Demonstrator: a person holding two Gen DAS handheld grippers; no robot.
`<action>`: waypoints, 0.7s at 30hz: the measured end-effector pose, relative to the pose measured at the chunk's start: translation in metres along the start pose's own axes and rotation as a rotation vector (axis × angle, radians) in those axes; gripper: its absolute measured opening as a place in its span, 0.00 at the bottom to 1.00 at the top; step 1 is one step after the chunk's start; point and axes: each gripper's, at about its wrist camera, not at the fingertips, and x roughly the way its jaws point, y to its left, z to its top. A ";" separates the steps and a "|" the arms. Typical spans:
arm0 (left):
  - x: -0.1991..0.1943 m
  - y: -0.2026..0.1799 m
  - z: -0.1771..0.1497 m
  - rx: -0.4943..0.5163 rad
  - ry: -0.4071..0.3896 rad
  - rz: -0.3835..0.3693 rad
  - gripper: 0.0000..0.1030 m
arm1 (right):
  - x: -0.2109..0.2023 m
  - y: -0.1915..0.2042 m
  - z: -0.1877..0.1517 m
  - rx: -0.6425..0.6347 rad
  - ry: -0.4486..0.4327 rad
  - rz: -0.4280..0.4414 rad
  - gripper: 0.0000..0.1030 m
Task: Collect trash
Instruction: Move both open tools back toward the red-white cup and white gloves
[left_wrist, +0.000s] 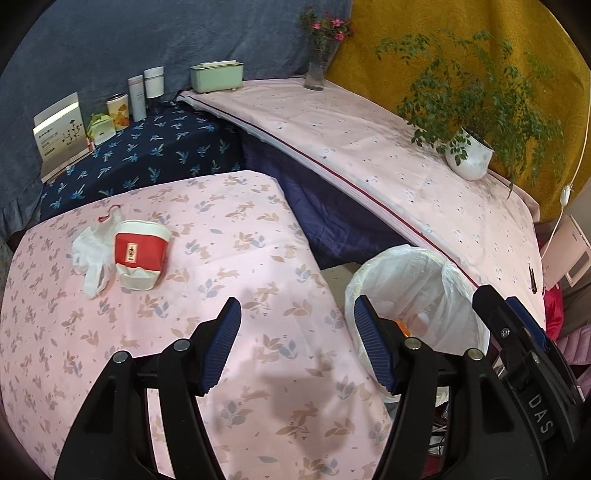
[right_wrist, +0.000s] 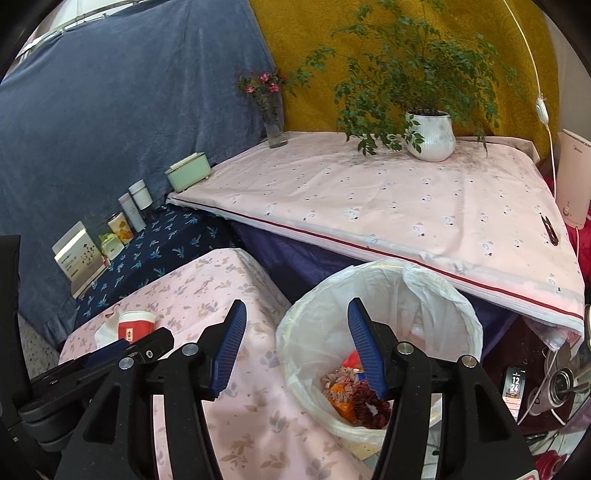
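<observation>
A crushed red-and-white paper cup (left_wrist: 139, 258) lies on its side on the pink rabbit-print table (left_wrist: 258, 266), touching a crumpled white plastic bag (left_wrist: 90, 258). The same cup (right_wrist: 133, 325) shows small at the left of the right wrist view. My left gripper (left_wrist: 297, 345) hangs open over the table's near right part, nothing between its blue pads. My right gripper (right_wrist: 293, 349) is open too, above the near rim of the white-lined bin (right_wrist: 380, 295), which holds colourful scraps (right_wrist: 354, 397). The same bin (left_wrist: 417, 291) stands right of the table in the left wrist view.
A wide table under a pale pink cloth (right_wrist: 388, 206) carries a potted fern (right_wrist: 430, 134), a flower vase (right_wrist: 274, 118) and a black clip (right_wrist: 549, 230). Tins, a mint box (right_wrist: 188, 171) and cards line a navy shelf (left_wrist: 155, 147). A phone (right_wrist: 513, 384) lies low right.
</observation>
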 end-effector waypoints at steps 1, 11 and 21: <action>-0.001 0.005 0.000 -0.007 -0.002 0.004 0.59 | 0.000 0.004 -0.001 -0.005 0.002 0.004 0.54; -0.010 0.045 -0.003 -0.068 -0.012 0.035 0.59 | 0.002 0.040 -0.008 -0.066 0.015 0.036 0.56; -0.012 0.083 -0.007 -0.123 -0.009 0.064 0.59 | 0.009 0.070 -0.019 -0.106 0.038 0.060 0.56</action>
